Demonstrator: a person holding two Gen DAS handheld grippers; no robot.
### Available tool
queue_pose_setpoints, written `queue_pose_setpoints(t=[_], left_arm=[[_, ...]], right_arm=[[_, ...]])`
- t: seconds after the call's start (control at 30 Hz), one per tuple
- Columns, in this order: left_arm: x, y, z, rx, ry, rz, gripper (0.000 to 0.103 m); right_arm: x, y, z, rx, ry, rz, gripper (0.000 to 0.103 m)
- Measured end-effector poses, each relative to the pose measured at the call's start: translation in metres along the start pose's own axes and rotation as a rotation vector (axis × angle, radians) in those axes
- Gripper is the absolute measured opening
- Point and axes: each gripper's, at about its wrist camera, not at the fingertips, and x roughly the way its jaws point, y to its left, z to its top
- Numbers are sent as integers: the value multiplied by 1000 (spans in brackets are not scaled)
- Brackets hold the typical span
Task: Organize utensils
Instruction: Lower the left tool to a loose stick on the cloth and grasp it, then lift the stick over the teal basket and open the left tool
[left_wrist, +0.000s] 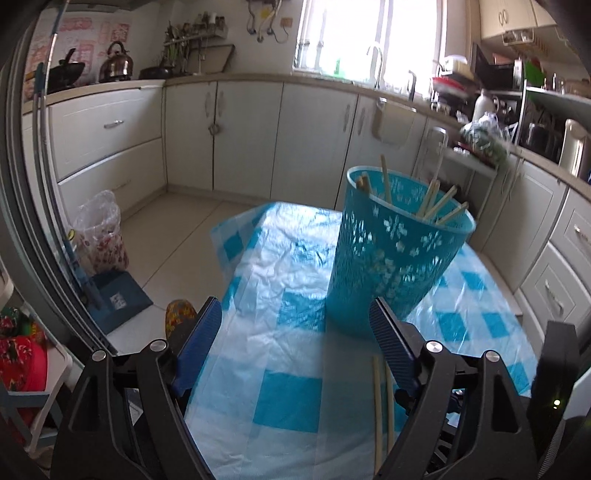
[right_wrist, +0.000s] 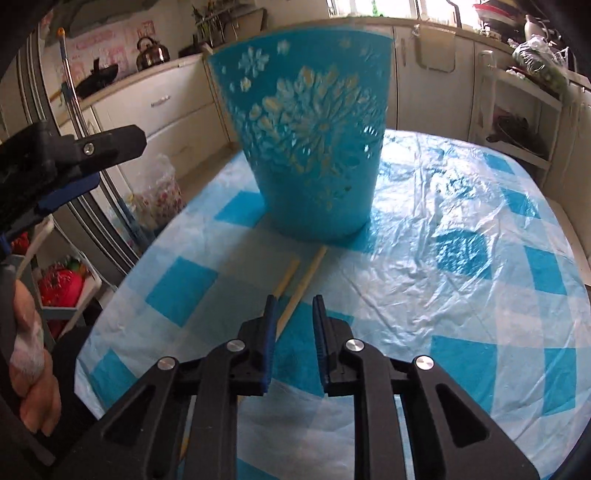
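Observation:
A perforated blue basket stands upright on the checked tablecloth, with several wooden chopsticks leaning inside it. Two loose chopsticks lie on the cloth in front of it, by my left gripper's right finger. My left gripper is wide open and empty, just short of the basket. In the right wrist view the basket is straight ahead. My right gripper hangs low over one chopstick, jaws narrowly apart and not pressing it. The second chopstick runs under its left finger.
The left gripper and a hand show at the left edge of the right wrist view. Left of the table stand a bag-lined bin and a blue dustpan. Cabinets ring the room; a white shelf is at the right.

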Motion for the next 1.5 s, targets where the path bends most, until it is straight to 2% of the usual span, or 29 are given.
queue_pose_setpoints(t=[0.1, 0.17, 0.2, 0.23, 0.3, 0.53, 0.63, 0.7, 0.77, 0.9, 1.0, 1.13, 1.17, 1.23, 1.37, 1.5], left_arm=[[7, -1, -3, 7, 34, 4, 82], [13, -2, -7, 13, 67, 1, 83], [15, -2, -8, 17, 78, 0, 83], [19, -3, -10, 28, 100, 1, 83], [27, -7, -14, 47, 137, -7, 83], [59, -52, -36, 235, 279, -49, 83], [70, -71, -44, 302, 315, -37, 82], [76, -79, -49, 333, 336, -25, 78], [81, -83, -53, 344, 361, -22, 72], [84, -86, -55, 341, 359, -49, 64], [84, -89, -54, 339, 363, -81, 52], [84, -94, -55, 347, 359, -136, 31], [83, -92, -54, 349, 360, -148, 17], [84, -90, -52, 333, 382, -191, 5], [79, -78, -46, 293, 412, -243, 5], [41, -63, -21, 253, 342, -362, 5]], right_arm=[[12, 4, -1, -18, 38, -16, 20], [10, 7, -4, -53, 25, -28, 20], [10, 7, -5, -64, 31, -25, 19], [9, 6, -5, -70, 39, -23, 12], [5, 3, -7, -92, 61, -6, 11], [-17, -16, -25, -223, 148, 31, 9], [-24, -28, -29, -229, 167, 19, 11], [-25, -37, -30, -194, 158, 16, 20], [-21, -41, -29, -172, 146, 19, 21], [-18, -39, -25, -176, 134, 11, 23], [-14, -38, -21, -178, 126, -1, 24], [-16, -35, -21, -171, 120, -5, 24], [-16, -35, -20, -170, 118, -4, 24], [-16, -34, -20, -171, 114, -5, 24], [-18, -33, -20, -169, 113, -6, 24], [-15, -31, -18, -169, 114, -10, 27]])
